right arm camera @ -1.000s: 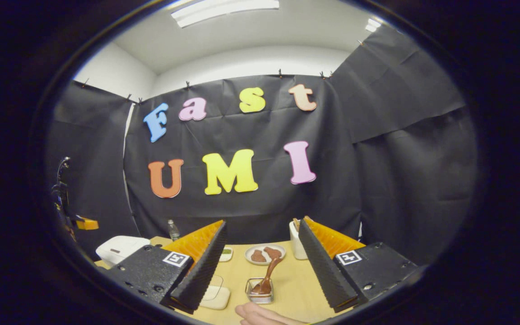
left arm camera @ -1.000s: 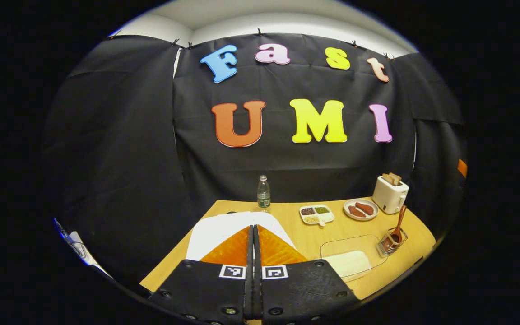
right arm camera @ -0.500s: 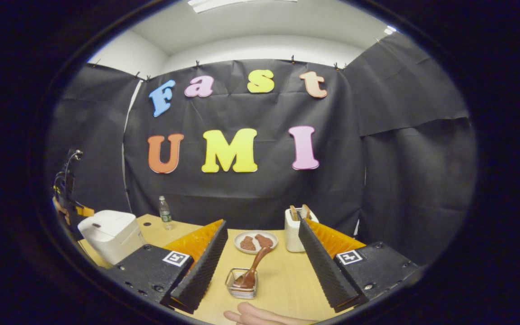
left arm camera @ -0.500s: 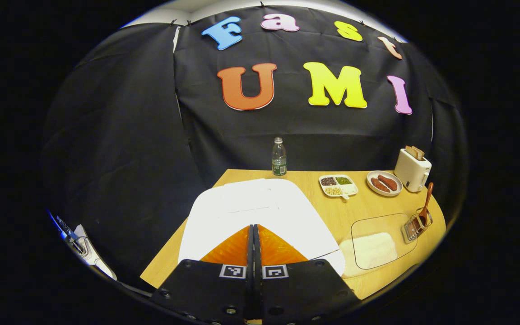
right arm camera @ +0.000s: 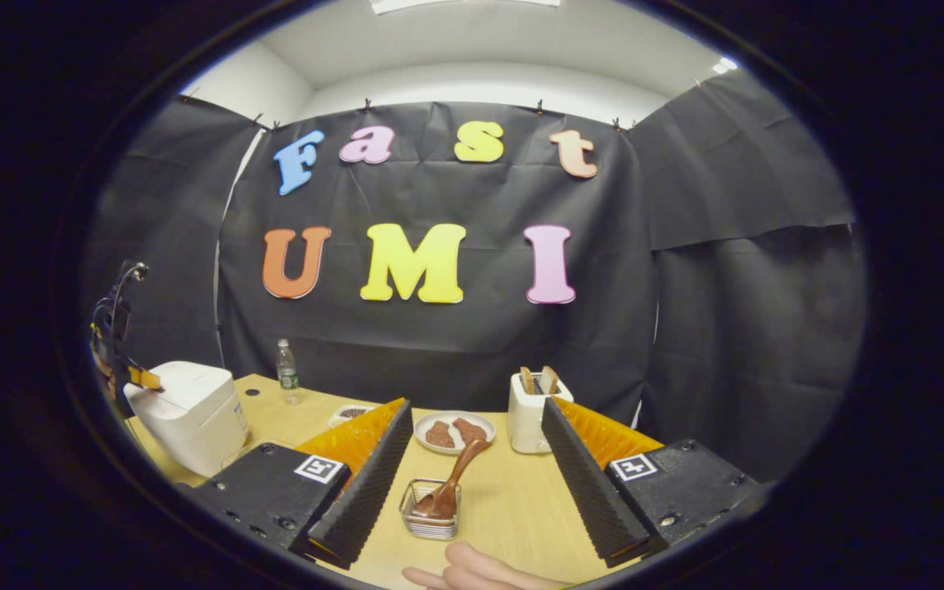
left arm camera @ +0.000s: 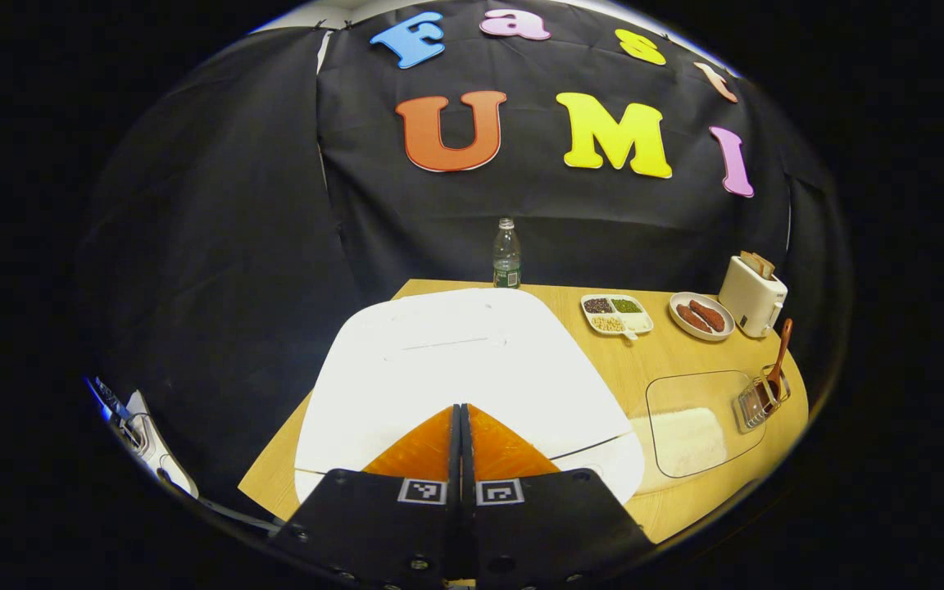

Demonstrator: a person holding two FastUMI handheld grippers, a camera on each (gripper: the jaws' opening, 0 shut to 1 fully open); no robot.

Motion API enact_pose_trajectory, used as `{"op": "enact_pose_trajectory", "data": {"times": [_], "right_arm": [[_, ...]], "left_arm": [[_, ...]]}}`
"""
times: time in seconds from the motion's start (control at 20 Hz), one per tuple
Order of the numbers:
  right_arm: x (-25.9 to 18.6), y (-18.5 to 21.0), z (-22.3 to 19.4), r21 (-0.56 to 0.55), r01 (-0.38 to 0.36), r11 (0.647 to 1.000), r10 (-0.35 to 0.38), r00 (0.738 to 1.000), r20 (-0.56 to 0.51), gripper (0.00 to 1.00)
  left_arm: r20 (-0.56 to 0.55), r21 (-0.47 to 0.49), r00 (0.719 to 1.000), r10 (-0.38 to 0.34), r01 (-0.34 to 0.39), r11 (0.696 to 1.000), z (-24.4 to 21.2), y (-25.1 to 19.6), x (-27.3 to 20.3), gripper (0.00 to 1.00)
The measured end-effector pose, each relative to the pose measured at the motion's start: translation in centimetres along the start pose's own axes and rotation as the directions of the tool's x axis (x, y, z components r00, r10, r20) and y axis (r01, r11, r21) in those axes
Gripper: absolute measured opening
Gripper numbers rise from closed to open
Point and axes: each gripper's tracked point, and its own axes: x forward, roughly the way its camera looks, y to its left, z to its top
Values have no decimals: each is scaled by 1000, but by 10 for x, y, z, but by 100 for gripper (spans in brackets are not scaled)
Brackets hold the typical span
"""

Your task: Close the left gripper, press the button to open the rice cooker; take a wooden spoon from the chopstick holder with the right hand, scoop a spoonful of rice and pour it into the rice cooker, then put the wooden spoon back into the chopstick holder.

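Fingers on my left gripper (left arm camera: 461, 426) are pinched flat together with nothing between them, tips right over the rice cooker (left arm camera: 456, 369) lid so I can poke its button, I reckon. My right gripper (right arm camera: 472, 459) hangs wide open and empty, framing the chopstick holder (right arm camera: 431, 510) on the table (right arm camera: 513, 508), where the wooden spoon (right arm camera: 449, 492) leans; further back, the clear tub of rice (left arm camera: 689, 434), then a plate (right arm camera: 454, 432) with brown food and a toaster (right arm camera: 528, 414) with bread.

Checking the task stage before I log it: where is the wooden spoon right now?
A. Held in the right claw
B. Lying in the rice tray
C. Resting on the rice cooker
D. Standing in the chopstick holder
D: the spoon stands in the holder on the table, ahead of the open right claw, which is not touching it.
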Motion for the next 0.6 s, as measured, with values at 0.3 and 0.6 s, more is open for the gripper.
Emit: {"op": "enact_pose_trajectory", "data": {"times": [0.3,0.6], "right_arm": [[7,-1,-12,22,-3,1000,3,999,-35,100],[7,-5,-17,12,7,1000,-6,999,-40,100]], "left_arm": [[-19,29,1000,-3,4,1000,-6,-4,-4,0],[-43,18,999,-6,6,1000,-5,-3,-3,0]]}}
